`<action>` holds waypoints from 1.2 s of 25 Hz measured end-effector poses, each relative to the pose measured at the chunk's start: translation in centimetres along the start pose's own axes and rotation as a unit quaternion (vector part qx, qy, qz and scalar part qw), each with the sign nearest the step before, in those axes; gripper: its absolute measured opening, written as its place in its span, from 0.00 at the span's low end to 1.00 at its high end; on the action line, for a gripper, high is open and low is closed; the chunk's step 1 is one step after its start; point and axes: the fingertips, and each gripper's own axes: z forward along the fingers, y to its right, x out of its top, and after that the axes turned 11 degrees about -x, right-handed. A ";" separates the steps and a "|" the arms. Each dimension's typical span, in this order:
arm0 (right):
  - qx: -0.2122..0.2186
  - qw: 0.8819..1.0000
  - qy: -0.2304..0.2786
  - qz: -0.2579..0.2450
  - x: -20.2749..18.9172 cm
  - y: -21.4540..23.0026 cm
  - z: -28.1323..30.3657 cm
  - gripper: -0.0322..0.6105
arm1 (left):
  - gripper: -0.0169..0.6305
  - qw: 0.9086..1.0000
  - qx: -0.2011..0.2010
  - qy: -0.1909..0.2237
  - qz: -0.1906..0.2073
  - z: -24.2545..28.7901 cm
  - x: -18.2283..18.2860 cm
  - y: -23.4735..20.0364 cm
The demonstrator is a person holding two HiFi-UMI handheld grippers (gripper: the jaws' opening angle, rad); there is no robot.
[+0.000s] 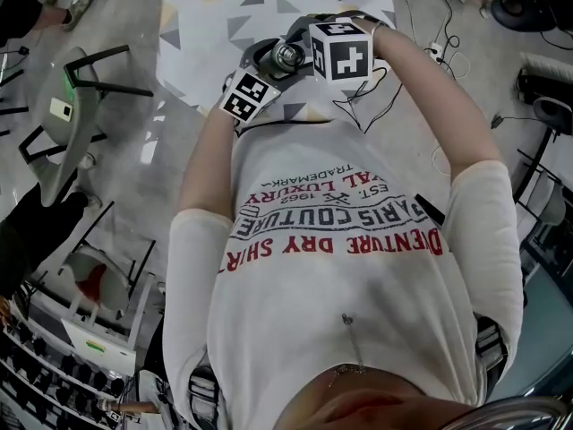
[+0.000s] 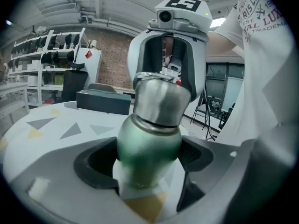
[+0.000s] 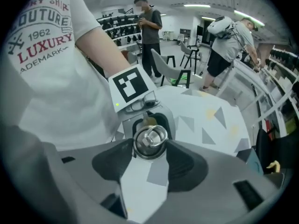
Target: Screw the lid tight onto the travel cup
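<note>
Holding cup [image 2: 147, 141] mid-air over table [image 1: 199, 7], L gripper [image 2: 148, 158] was clenched on its green body. R gripper [image 3: 150, 143] clamped steel lid [image 3: 150, 138] from above. Judged metal stiff, smooth, prob. slippery, fairly light: take lid by its sides, body at shoulder.

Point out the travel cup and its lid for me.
travel cup [image 2: 148, 148]: left gripper view, on its green body.
lid [image 3: 150, 140]: right gripper view, on the ring atop it.

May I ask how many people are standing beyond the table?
2: a person in a dark shirt at back centre, a person with a backpack at right, leaning over. Others may be hidden.
</note>
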 end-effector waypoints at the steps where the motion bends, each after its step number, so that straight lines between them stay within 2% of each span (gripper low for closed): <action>1: 0.004 1.000 0.003 0.004 0.0 0.0 0.0 0.42 | 0.63 1.000 0.000 -0.001 0.000 0.0 0.0 0.0; 8: -0.021 0.997 0.035 0.068 0.0 0.0 0.0 0.42 | 0.63 1.000 0.001 -0.001 -0.002 0.0 -0.2 -0.1; 13: -0.049 0.985 0.039 0.159 -0.1 0.1 0.1 0.41 | 0.64 1.000 0.000 -0.008 -0.006 0.0 -0.4 -0.1; 16: -0.077 0.971 0.043 0.220 -0.1 0.4 0.0 0.41 | 0.64 1.000 0.001 -0.009 -0.008 0.0 -0.3 -0.1; 20: -0.125 0.943 0.050 0.303 -0.2 0.7 -0.1 0.41 | 0.64 1.000 0.002 -0.002 -0.011 0.0 -0.1 -0.2; 22: -0.148 0.930 0.053 0.331 -0.2 0.7 -0.1 0.41 | 0.64 1.000 0.003 -0.001 -0.014 -0.1 0.0 -0.1; 24: -0.161 0.923 0.058 0.345 -0.3 0.7 -0.2 0.42 | 0.64 1.000 0.001 -0.003 -0.015 0.0 -0.1 -0.1; 27: -0.156 0.926 0.068 0.338 -0.3 0.7 -0.2 0.42 | 0.64 1.000 0.000 -0.004 -0.014 0.0 -0.2 -0.1; 30: -0.136 0.943 0.068 0.295 -0.3 0.2 -0.2 0.42 | 0.64 1.000 0.000 0.000 -0.014 0.0 0.0 -0.1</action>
